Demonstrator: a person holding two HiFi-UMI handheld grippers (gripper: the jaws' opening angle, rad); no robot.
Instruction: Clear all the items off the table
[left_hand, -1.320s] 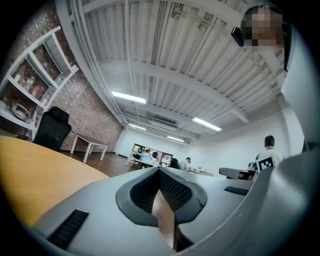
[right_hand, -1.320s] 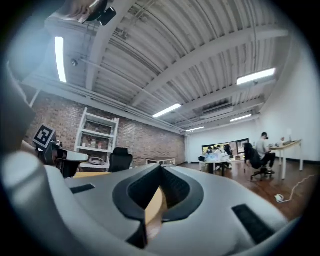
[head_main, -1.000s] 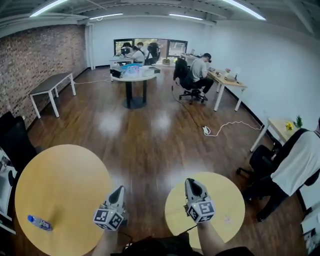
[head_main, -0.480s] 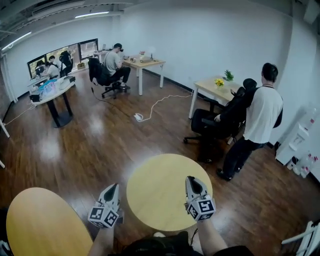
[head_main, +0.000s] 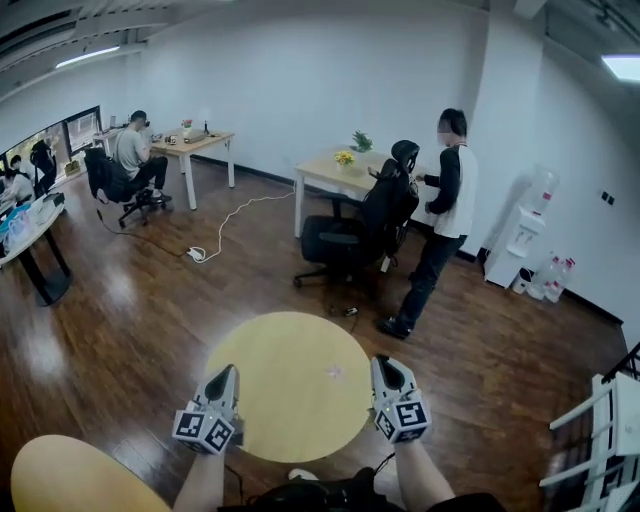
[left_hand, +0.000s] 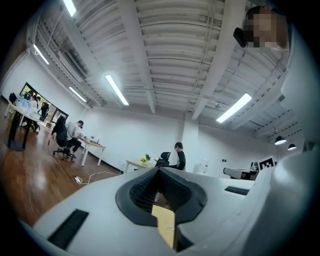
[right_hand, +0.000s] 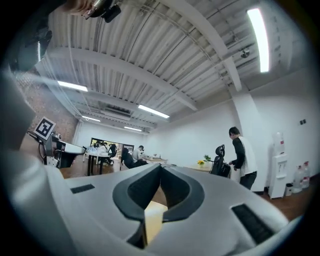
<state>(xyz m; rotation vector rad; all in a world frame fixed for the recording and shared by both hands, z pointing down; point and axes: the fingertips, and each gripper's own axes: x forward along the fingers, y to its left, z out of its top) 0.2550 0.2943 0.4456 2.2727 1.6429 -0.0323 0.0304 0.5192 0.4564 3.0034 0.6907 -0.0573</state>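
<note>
A small round yellow table (head_main: 290, 400) stands right in front of me, low in the head view. On its top lies one small pale speck (head_main: 335, 372), too small to identify. My left gripper (head_main: 228, 373) hovers at the table's left rim and my right gripper (head_main: 383, 363) at its right rim, both pointing forward. In the left gripper view the left gripper (left_hand: 159, 171) has its jaws meeting at the tip with nothing between them. The right gripper (right_hand: 161, 166) looks the same in its own view, shut and empty.
The edge of a larger round yellow table (head_main: 70, 485) shows at the bottom left. Beyond the small table stand a black office chair (head_main: 345, 238) and a standing person (head_main: 440, 225). A white rack (head_main: 600, 440) is at the right edge, with desks along the far wall.
The whole view has swung to the right. The large table with the blue bottle has slid off to the left, and the small table now sits between my grippers. The standing person has come into view.
</note>
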